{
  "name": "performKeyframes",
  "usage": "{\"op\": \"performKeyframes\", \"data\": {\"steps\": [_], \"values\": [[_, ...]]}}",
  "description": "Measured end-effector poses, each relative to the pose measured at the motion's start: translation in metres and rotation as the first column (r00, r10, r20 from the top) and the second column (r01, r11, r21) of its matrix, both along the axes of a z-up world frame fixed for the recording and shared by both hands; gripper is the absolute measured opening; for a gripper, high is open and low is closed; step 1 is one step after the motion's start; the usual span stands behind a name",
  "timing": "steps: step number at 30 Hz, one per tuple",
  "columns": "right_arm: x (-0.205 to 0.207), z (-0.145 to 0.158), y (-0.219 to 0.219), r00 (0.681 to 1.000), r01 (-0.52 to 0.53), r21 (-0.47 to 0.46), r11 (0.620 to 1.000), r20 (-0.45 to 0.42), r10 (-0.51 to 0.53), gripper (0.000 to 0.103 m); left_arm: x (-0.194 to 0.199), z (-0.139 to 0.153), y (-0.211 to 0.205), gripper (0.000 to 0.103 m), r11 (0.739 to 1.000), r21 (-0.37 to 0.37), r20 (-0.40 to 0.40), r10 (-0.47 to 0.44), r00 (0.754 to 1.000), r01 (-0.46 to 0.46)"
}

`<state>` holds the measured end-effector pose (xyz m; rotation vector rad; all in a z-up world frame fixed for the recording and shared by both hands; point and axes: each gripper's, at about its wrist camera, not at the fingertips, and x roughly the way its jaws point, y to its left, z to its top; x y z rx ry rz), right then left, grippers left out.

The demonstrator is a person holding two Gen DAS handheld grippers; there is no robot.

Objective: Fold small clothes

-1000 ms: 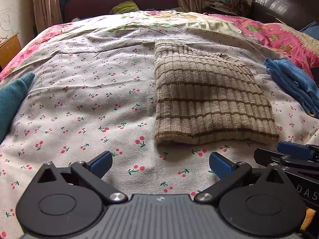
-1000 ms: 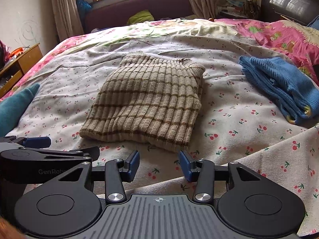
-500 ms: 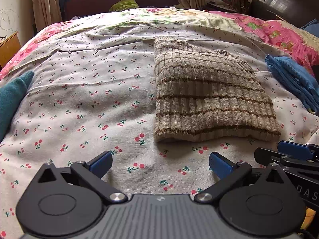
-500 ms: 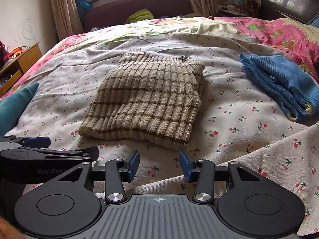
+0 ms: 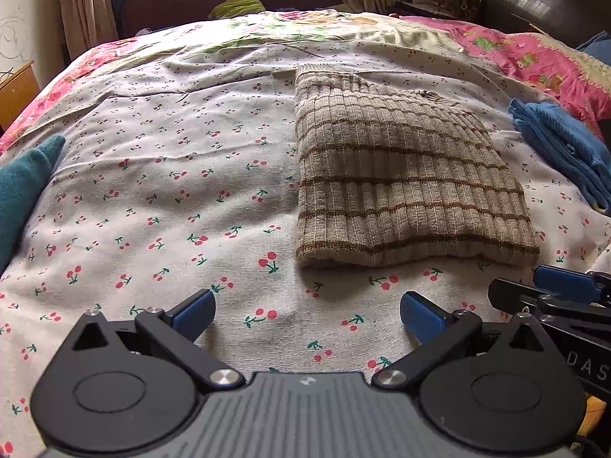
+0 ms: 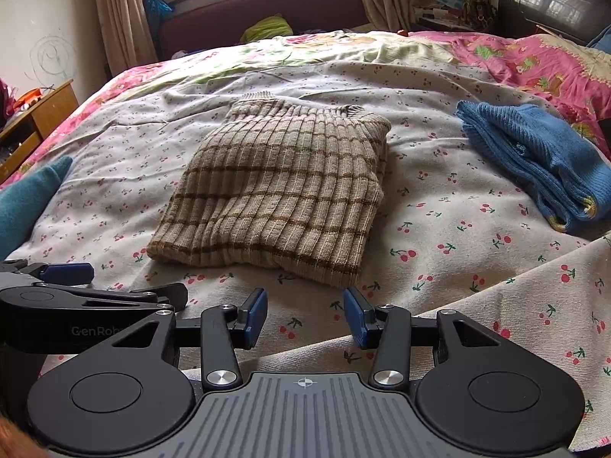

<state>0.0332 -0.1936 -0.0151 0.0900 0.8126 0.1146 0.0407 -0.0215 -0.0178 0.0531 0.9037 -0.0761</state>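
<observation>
Two hand-held grippers hang low over the near part of the bed [image 5: 160, 198], side by side, and neither holds anything. The left hand-held gripper [image 5: 307, 311] has its jaws spread wide; the right hand-held gripper [image 6: 304, 315] has its jaws parted by a narrower gap.

Straight ahead of them lies the beige striped sweater [image 6: 278, 194], already folded into a thick block on the cherry-print sheet [image 6: 439, 206], with its collar end pointing away toward the headboard [image 6: 267, 11]. Its long axis runs away from the grippers, so what faces them is the short near edge.

From the left wrist view the sweater sits forward and to the right of the jaws; its near left corner is about in line with the gap between the fingers. From the right wrist view the near right corner lies just beyond the right blue pad [image 6: 353, 320], and most of the block lies forward and slightly left. The right gripper therefore looks the nearer of the two (though the fisheye makes this hard to judge).

A folded blue garment [image 6: 534, 160] rests well apart at the right, and a teal cloth [image 5: 23, 191] at the far left. I judge the coming move to turn on that near edge: each gripper has one corner ahead of it.
</observation>
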Motion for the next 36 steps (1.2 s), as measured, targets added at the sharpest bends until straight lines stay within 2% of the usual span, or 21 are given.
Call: {"op": "performKeyframes", "data": {"steps": [36], "values": [[0.0002,-0.0020,0.0001,1.000,0.002,-0.001,1.000,-0.002,-0.002,0.045,0.0001,-0.0006,0.0007,0.103,1.000,0.004,-0.013,0.003,1.000,-0.003]]}}
